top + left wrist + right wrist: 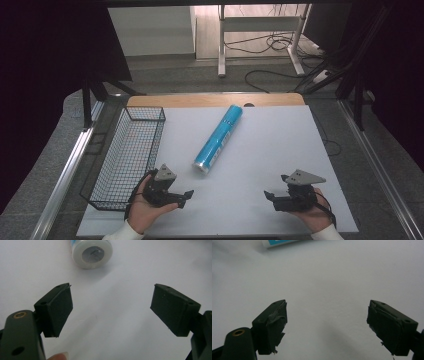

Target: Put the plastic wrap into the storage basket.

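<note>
Left claw (186, 196): jaws wide apart, nothing between them, nothing touched; in the left gripper view (111, 307) only bare white surface shows in the gap. Held in the person's left hand (145, 205) near the front edge of the bench, jaws pointing inward toward the middle.

Right claw (269, 196): jaws likewise wide apart and empty; the right gripper view (327, 323) shows frayed dark tape on both pad faces. Held in the right hand (312, 212), jaws pointing inward toward the left claw. The two claws are well apart.

Blue cylindrical tube with a white end cap (218, 138): lies on its side on the white bench top (280, 145), set diagonally, near end toward the left claw, far end toward the back edge. From the left gripper view the white round end (91, 253) faces the camera, with a dark hollow centre; it sits beyond and slightly left of the open jaws, apart from them. In the right gripper view a sliver of the tube (279, 242) shows at the top left edge.

Black wire mesh basket (127, 155): rectangular, on the left side of the bench, just beside the left hand, apart from the tube.
</note>
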A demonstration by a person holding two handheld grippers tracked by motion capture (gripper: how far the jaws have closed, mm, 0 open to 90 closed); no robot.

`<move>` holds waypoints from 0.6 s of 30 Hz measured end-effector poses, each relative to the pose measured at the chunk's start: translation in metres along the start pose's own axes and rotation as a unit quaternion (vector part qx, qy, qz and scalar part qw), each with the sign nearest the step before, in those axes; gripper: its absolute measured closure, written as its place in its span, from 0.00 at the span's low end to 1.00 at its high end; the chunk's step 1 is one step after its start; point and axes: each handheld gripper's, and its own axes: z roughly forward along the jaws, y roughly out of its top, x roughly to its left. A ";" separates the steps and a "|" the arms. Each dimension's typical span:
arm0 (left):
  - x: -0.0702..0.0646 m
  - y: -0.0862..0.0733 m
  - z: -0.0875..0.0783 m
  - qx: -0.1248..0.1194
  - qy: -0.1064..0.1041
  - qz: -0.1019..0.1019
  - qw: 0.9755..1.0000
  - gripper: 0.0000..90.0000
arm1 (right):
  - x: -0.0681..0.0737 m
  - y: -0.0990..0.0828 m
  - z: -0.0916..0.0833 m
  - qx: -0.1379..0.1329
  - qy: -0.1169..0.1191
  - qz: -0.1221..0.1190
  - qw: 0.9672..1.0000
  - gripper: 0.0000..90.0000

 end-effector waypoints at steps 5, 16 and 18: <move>-0.001 0.003 -0.002 -0.003 0.000 0.002 1.000 0.20 | -0.002 -0.001 -0.001 0.001 -0.003 0.003 1.000 0.19; -0.007 0.008 -0.010 -0.014 0.007 0.009 1.000 0.20 | 0.000 0.000 0.001 0.007 -0.005 -0.003 1.000 0.19; -0.008 0.010 -0.010 -0.015 0.007 0.009 1.000 0.20 | 0.000 0.000 0.000 0.007 -0.004 -0.002 1.000 0.19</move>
